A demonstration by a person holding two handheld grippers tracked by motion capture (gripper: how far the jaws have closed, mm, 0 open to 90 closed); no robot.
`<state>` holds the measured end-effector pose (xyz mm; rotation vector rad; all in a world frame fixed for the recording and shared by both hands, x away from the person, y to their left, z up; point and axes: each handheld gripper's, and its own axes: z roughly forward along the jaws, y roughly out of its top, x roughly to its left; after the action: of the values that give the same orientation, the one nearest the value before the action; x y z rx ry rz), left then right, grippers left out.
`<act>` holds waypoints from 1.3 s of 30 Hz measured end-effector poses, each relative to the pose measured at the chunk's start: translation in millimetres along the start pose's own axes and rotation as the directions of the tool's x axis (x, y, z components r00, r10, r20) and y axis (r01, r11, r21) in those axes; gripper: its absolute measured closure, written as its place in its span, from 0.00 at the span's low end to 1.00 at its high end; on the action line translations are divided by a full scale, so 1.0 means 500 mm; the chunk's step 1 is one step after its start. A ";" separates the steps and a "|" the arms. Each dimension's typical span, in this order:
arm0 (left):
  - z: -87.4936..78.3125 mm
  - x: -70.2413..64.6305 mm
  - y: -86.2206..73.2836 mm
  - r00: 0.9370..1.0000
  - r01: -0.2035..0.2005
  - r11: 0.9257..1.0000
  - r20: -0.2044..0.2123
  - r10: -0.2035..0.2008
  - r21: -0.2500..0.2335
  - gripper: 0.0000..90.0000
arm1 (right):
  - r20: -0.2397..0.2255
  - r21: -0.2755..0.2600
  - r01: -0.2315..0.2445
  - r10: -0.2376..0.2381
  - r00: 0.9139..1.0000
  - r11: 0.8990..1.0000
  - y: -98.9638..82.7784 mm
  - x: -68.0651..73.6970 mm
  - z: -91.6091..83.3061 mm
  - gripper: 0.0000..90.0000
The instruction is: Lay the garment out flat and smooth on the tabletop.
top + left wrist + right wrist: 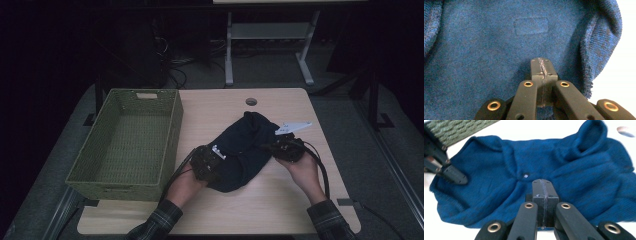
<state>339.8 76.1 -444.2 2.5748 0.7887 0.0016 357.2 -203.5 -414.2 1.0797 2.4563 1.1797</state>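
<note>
Sweater (245, 150) mid-table, basket (127, 142) at left edge; both grippers (207, 161) (286, 147) closed, seemingly empty; a thin pinch could slip.

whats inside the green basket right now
Nothing shows inside the green basket: its woven floor looks bare in the high view. The strip just behind its near wall is hidden. The blue sweater lies beside it on the table, not in it.

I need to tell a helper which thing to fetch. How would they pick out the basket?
On the light wooden table, look at its left side, beside the dark blue knitted garment. The basket is a green woven rectangular bin with a cut-out handle. Nothing else on the table is stiff, woven or green.
</note>
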 end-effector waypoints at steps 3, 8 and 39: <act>0.000 0.000 0.000 1.000 0.001 1.000 0.003 -0.001 0.000 1.00 | -0.020 0.015 0.003 -0.003 1.000 1.000 -0.017 0.021 0.009 1.00; 0.000 -0.001 0.000 1.000 0.001 1.000 0.002 -0.001 0.003 1.00 | -0.043 0.047 0.017 -0.015 0.999 0.999 -0.043 0.053 0.032 1.00; -0.032 0.130 0.153 0.996 0.040 0.994 -0.076 -0.047 -0.099 1.00 | -0.078 0.115 0.035 -0.026 0.997 0.993 -0.079 0.072 0.085 1.00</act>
<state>432.8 61.2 -406.0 2.4777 0.8520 0.1259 331.0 -169.6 -467.5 1.0408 2.6191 1.1006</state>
